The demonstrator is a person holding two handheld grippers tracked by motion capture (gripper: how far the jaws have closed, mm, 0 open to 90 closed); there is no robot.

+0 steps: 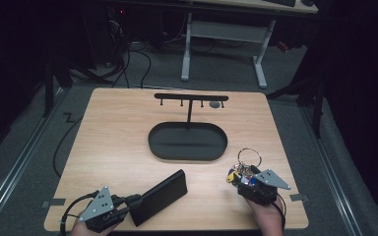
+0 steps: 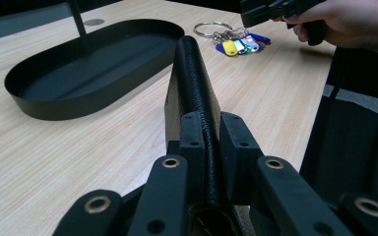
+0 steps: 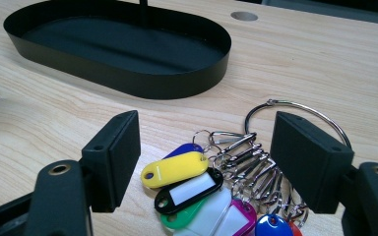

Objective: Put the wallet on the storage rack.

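A black leather wallet [image 1: 165, 192] stands on its edge on the table's front left, and my left gripper [image 1: 135, 201] is shut on its near end. In the left gripper view the wallet [image 2: 192, 64] runs away from the jaws of the left gripper [image 2: 211, 132], which pinch it from both sides. A bunch of keys with coloured tags [image 3: 177, 169] on a large metal ring [image 3: 300, 105] lies on the table at the front right. My right gripper [image 3: 206, 147] hangs open just above the bunch, a jaw on either side and not touching it. The high view has the right gripper [image 1: 243, 178] behind the ring [image 1: 249, 157].
A black oval tray [image 1: 152, 142] sits in the middle of the table, with a thin post and a hooked crossbar [image 1: 191, 97] rising behind it. A round cable hole [image 3: 243, 15] lies beyond the tray. The table's front edge is close to both hands.
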